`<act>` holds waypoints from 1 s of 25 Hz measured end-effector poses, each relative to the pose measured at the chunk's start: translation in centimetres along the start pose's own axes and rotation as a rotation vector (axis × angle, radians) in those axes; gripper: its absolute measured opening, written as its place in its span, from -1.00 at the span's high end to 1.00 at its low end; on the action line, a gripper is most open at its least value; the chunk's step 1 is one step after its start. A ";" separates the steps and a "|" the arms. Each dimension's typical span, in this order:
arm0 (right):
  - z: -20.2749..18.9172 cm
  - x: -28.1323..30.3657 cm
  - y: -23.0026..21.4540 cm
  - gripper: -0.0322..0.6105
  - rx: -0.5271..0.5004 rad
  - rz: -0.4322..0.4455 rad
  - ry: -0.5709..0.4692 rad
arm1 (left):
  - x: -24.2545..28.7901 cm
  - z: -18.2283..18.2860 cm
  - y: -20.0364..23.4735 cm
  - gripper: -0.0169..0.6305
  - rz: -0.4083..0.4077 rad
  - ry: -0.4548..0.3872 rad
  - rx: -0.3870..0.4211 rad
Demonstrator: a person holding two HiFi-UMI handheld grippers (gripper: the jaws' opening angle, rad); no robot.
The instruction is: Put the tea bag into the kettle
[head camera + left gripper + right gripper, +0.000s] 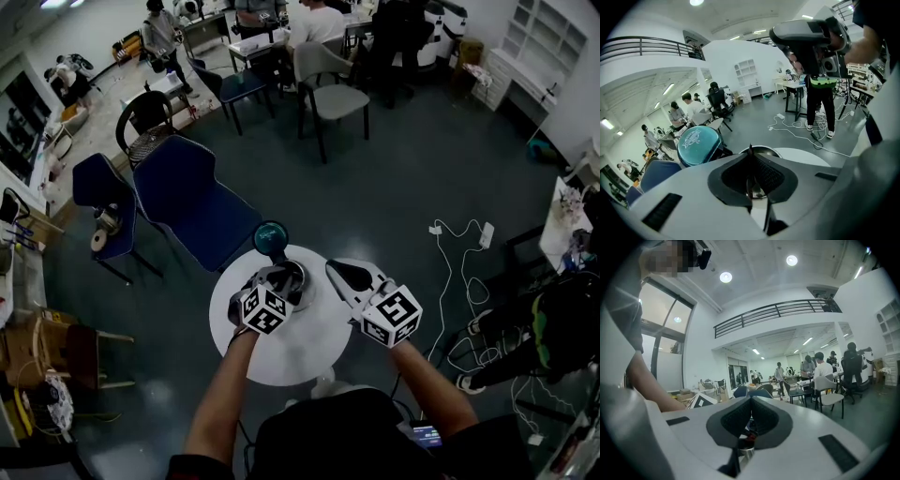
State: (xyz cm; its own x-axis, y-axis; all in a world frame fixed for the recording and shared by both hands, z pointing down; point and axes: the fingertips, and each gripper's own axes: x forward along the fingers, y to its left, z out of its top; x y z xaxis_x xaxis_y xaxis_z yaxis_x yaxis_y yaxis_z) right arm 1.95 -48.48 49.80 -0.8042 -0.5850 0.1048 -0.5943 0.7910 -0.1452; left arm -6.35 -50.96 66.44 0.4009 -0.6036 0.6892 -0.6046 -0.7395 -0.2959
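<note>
On the round white table [309, 349] stands a metal kettle [296, 279] with its teal lid [271, 238] tipped up and open. My left gripper [284, 278] hangs right over the kettle's mouth with its jaws shut. In the left gripper view the steel rim [765, 151] and the lid [696, 143] lie just beyond the tips [750, 149]. Beside the kettle on the right, my right gripper [337, 271] is shut too. Below its tips [751, 398] a red scrap [751, 436] and a metal part [745, 452] show. No tea bag is clearly visible.
Blue chairs [192, 202] stand just behind the table. White cables [459, 253] trail over the floor at the right, near a standing person [553, 328]. People sit at desks [272, 37] far back.
</note>
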 end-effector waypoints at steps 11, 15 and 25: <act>-0.5 0.2 -0.6 0.84 0.006 0.003 0.005 | 0.6 -0.1 -0.1 0.82 -0.007 -0.009 -0.031; -0.7 0.6 -0.5 0.84 0.008 0.007 0.010 | 0.5 -0.3 0.2 0.82 -0.007 -0.012 -0.039; -0.2 1.1 0.2 0.84 0.004 0.013 0.005 | -0.4 -0.1 0.9 0.78 0.014 -0.041 -0.062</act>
State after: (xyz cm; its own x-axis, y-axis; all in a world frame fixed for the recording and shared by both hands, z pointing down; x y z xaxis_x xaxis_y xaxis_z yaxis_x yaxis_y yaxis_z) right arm 0.97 -48.90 50.12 -0.8122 -0.5733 0.1081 -0.5834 0.7980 -0.1508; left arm -7.12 -51.40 65.94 0.4188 -0.6264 0.6575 -0.6517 -0.7115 -0.2628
